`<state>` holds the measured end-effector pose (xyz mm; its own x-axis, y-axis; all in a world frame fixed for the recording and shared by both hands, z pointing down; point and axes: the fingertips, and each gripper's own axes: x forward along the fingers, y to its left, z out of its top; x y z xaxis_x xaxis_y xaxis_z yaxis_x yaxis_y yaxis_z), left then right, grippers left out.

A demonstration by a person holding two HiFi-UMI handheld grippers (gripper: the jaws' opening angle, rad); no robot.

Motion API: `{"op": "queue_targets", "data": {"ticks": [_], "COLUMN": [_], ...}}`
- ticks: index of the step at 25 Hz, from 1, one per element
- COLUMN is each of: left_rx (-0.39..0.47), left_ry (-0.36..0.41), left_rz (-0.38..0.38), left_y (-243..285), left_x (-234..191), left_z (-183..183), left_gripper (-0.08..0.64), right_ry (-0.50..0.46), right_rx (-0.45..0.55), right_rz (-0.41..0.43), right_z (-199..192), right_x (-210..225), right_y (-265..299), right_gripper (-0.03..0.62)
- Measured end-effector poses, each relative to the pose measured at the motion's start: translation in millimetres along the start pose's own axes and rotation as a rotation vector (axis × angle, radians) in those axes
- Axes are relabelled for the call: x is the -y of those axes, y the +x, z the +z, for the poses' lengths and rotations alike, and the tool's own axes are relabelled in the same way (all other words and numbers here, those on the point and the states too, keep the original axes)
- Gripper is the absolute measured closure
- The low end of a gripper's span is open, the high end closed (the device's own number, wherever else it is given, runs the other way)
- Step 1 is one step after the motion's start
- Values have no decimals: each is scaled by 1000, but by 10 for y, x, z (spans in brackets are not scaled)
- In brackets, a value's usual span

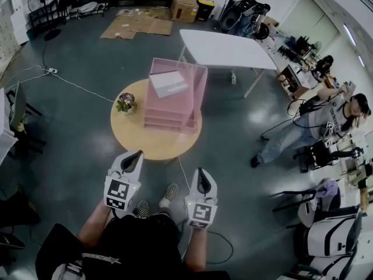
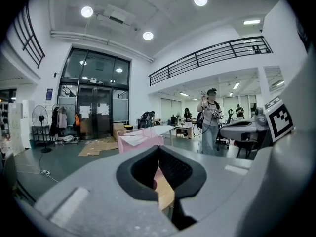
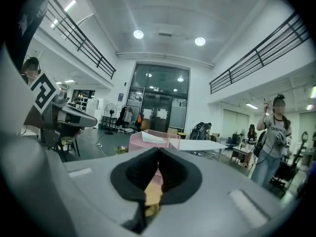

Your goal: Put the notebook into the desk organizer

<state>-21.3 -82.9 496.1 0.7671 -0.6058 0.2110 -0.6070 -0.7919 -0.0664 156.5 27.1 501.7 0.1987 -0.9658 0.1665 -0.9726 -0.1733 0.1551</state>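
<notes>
We hold both tools on our own side of the round table [image 1: 152,140], short of its near edge and touching nothing on it. The left gripper [image 1: 138,154] has its jaws closed tip to tip, with nothing caught between them. The right gripper [image 1: 201,171] is the same: its jaws are pressed together and empty. Both point roughly toward the table.

The pink desk organizer [image 1: 199,92] stands on the table, over its far half and a little right of its middle. The white notebook [image 1: 168,83] lies on top of the organizer, turned askew to its sides. We cannot tell whether it rests down in the top tray or across the rim. A small flower pot [image 1: 125,103] sits on the table's left part, just beside the organizer.

Beyond the table stands a white folding table [image 1: 224,48]. Farther back and to the left of the round table, flattened cardboard [image 1: 137,25] lies on the floor. Well to the right of the round table, a person [image 1: 326,120] stands among chairs and cables.
</notes>
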Motion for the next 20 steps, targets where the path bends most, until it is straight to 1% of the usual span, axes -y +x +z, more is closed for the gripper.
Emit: {"op": "queue_targets", "data": {"ticks": [3, 7, 13, 20], "left_rx": [3, -2, 14, 19], "left_ry": [12, 10, 16, 27], "left_rz": [-5, -4, -2, 1], "left_y": [6, 0, -44, -13], "left_x": [34, 46, 44, 25], "left_z": [30, 17, 111, 91], "left_gripper": [549, 549, 549, 549], "right_ry": [-1, -4, -10, -16], "right_rx": [2, 3, 17, 25], "right_rz": [-4, 5, 7, 9], "right_z": [-7, 30, 104, 88], "right_x": [6, 1, -14, -8], "right_y": [-18, -17, -27, 2], "right_gripper": [586, 586, 586, 586]}}
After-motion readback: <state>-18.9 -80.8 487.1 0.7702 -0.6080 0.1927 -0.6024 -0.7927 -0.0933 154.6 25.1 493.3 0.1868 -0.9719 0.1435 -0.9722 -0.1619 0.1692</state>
